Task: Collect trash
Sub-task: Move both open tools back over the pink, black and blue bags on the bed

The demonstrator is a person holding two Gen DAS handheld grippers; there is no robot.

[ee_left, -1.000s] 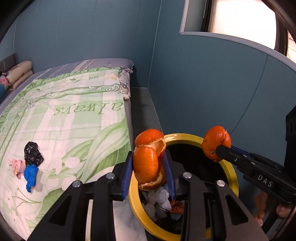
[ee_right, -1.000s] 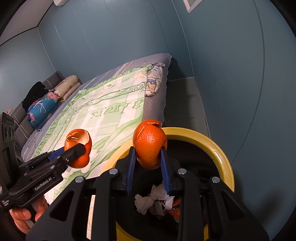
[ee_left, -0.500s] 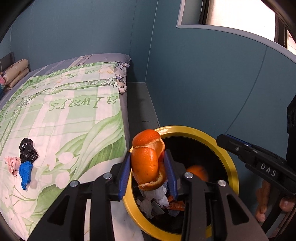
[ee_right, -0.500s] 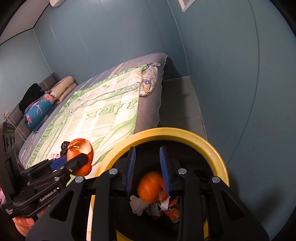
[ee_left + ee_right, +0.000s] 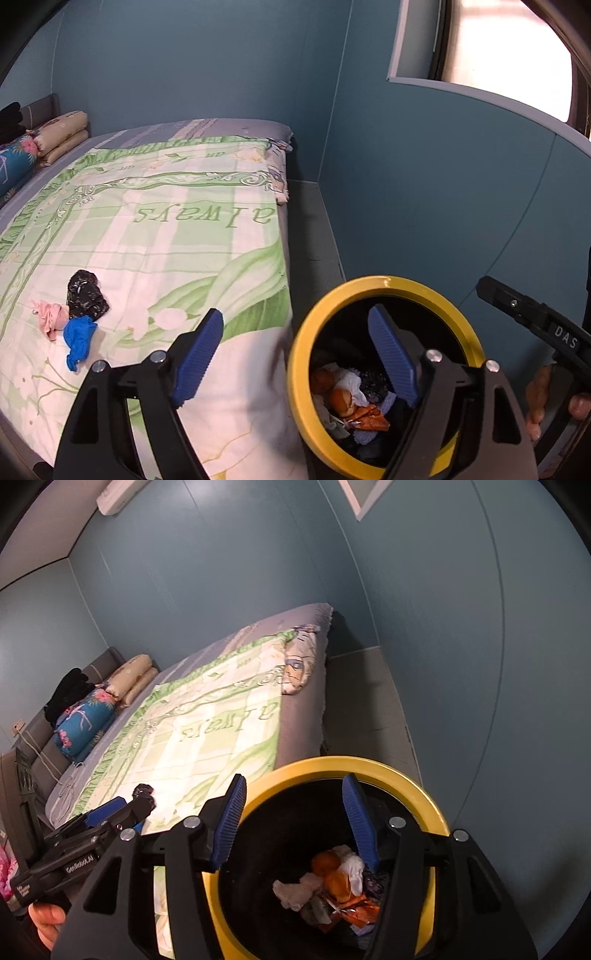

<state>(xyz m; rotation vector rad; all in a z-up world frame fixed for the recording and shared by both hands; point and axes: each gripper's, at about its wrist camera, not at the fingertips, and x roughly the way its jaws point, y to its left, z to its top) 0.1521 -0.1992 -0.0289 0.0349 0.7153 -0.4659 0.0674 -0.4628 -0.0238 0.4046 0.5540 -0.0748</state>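
A black bin with a yellow rim [image 5: 388,282] [image 5: 332,764] stands beside the bed. Inside it, two pieces of orange peel [image 5: 341,398] [image 5: 325,862] lie on crumpled tissue and wrappers. My left gripper [image 5: 295,325] hangs over the bin's left rim and the bed edge; its jaws are opening, with nothing between them. Above the bin's mouth, the jaws of my right gripper [image 5: 293,786] are opening too, with nothing between them. On the bedspread lie a black bag [image 5: 86,295], a pink scrap [image 5: 50,317] and a blue scrap [image 5: 79,338].
The bed with a green and white quilt [image 5: 166,229] fills the left. Pillows [image 5: 136,675] are stacked at its head. A narrow grey floor strip [image 5: 310,229] runs between the bed and the blue wall [image 5: 424,184]. A window [image 5: 506,48] sits at upper right.
Both grippers held orange peel a second ago. The right let go first, then the left, and both pieces fell into the bin. Both pairs of jaws now stand wider.
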